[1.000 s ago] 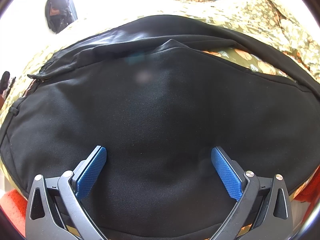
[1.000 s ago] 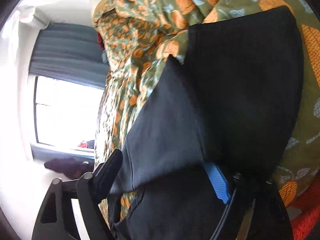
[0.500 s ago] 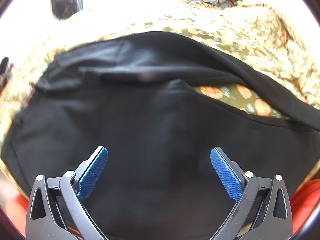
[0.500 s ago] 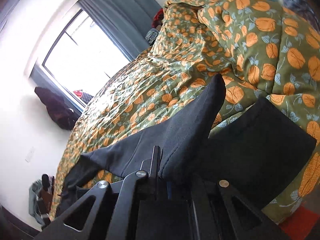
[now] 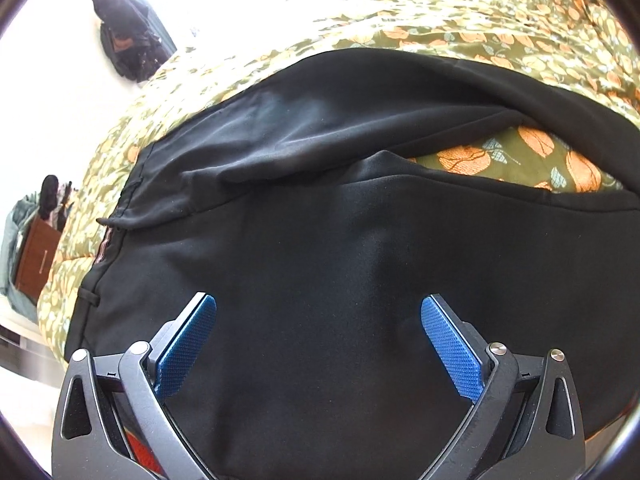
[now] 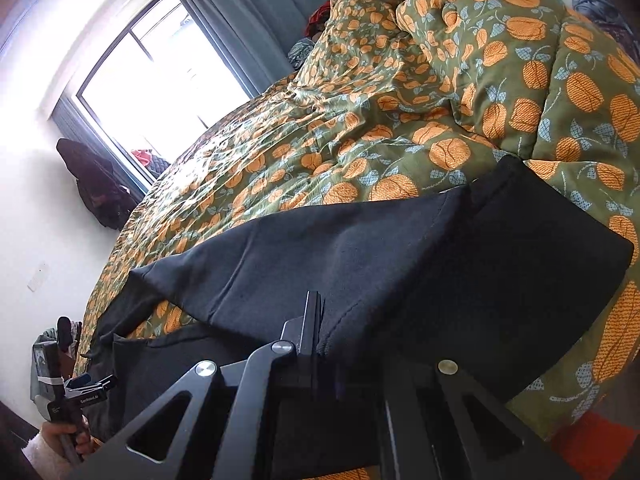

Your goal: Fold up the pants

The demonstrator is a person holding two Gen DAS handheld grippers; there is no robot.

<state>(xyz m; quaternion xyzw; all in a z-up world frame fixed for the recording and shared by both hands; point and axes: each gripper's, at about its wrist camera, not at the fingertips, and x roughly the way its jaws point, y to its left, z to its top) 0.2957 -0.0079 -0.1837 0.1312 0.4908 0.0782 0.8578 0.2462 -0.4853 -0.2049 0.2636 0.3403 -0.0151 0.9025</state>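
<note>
In the left wrist view, a brown wooden cabinet (image 5: 34, 258) with clothes heaped on it sits at the far left edge, and dark garments (image 5: 124, 46) hang on the bright wall in the upper left. The black pants (image 5: 320, 248) fill the middle and lower frame, spread on a green quilt with orange fruit print (image 5: 480, 24) that runs across the upper right; the waistband with a belt loop lies toward the left, and a patch of quilt shows between the 2 legs at the right. The left gripper (image 5: 318, 334) hangs over the flat near leg with its 2 blue pads spread wide, nothing between them. In the right wrist view, the person's hand (image 6: 68, 438) in a fuzzy white sleeve appears at the lower left corner, holding the handle of the left gripper (image 6: 86, 384), which is small there. A window (image 6: 160, 92) with grey-blue curtains (image 6: 256, 16) takes the upper left, with a dark garment (image 6: 96, 186) hanging on the wall beside it. The quilt (image 6: 440, 92) covers the centre and right. The pants (image 6: 460, 264) lie across the lower middle, 1 leg end lifted off the quilt. The right gripper (image 6: 318, 320) at bottom centre has its jaws pressed together, pinching the hem edge of that raised leg. An orange-red surface shows at the lower right corner.
</note>
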